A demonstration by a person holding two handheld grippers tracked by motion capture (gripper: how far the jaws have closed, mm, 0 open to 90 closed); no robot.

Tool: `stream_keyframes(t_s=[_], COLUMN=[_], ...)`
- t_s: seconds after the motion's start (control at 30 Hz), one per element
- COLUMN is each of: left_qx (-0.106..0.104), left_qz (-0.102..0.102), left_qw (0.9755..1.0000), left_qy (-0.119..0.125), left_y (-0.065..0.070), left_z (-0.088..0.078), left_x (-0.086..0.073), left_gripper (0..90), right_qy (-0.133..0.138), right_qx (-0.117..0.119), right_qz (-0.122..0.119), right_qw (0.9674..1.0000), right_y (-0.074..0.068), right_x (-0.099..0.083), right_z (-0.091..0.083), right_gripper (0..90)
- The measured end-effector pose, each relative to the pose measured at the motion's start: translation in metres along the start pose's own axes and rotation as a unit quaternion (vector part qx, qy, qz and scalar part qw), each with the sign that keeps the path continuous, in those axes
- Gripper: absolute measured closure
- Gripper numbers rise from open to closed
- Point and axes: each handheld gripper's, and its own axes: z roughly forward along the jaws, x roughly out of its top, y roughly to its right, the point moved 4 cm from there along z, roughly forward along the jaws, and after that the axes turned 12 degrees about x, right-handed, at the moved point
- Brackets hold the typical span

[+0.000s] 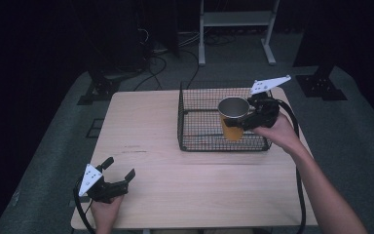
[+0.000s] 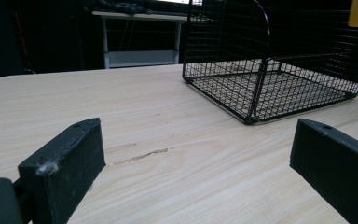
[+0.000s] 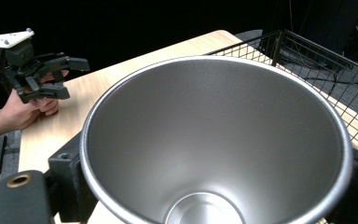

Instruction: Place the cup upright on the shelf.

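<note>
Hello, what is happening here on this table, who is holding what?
A person works at a wooden table with a gripper in each hand. The right gripper is shut on a yellow cup with a steel inside and holds it upright over the black wire basket. From these views I cannot tell whether the cup touches the basket floor. The left gripper is open and holds nothing, near the table's front left corner.

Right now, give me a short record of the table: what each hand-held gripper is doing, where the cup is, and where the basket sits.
left hand-held gripper: open, holding nothing, low at the table's near left corner
right hand-held gripper: shut on the cup, over the basket
cup: orange outside, bare metal inside, upright, looks empty
wire basket: black, on the table's far right part
table: light wood
</note>
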Motion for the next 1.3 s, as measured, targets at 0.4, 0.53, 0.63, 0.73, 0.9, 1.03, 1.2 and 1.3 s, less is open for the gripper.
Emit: stream_keyframes(t_s=[0.4,0.53,0.63,0.73,0.9,1.03,1.2,1.3], left_qx=[-0.001,-0.002,-0.002,-0.002,-0.002,-0.003,-0.003,-0.004], left_qz=[-0.004,-0.004,-0.005,-0.005,-0.004,-0.005,-0.005,-0.006], left_qw=[1.0000,1.0000,1.0000,1.0000,1.0000,1.0000,1.0000,1.0000], left_qy=[0.002,0.002,0.002,0.002,0.002,0.003,0.003,0.003], left_y=[0.000,0.000,-0.001,-0.001,-0.001,-0.001,-0.001,-0.001], left_z=[0.000,0.000,0.000,0.000,0.000,0.000,0.000,0.000], left_x=[0.000,0.000,0.000,0.000,0.000,0.000,0.000,0.000], left_gripper=[2.4,2.4,2.4,2.4,2.4,2.4,2.4,2.4], right_qy=[-0.006,-0.009,-0.011,-0.006,-0.009,-0.011,-0.007,-0.002], right_qx=[-0.005,-0.008,-0.009,-0.014,-0.018,-0.025,-0.027,-0.028], right_qz=[-0.004,0.001,0.004,0.006,0.017,0.019,0.024,0.023], right_qw=[1.0000,0.9999,0.9999,0.9999,0.9997,0.9994,0.9993,0.9994], right_y=[0.021,0.030,0.035,0.042,0.055,0.062,0.071,0.077], right_x=[0.014,0.016,0.018,0.018,0.015,0.016,0.019,0.018], right_z=[0.021,0.028,0.031,0.035,0.040,0.042,0.045,0.049], right_gripper=[12.1,12.1,12.1,12.1,12.1,12.1,12.1,12.1])
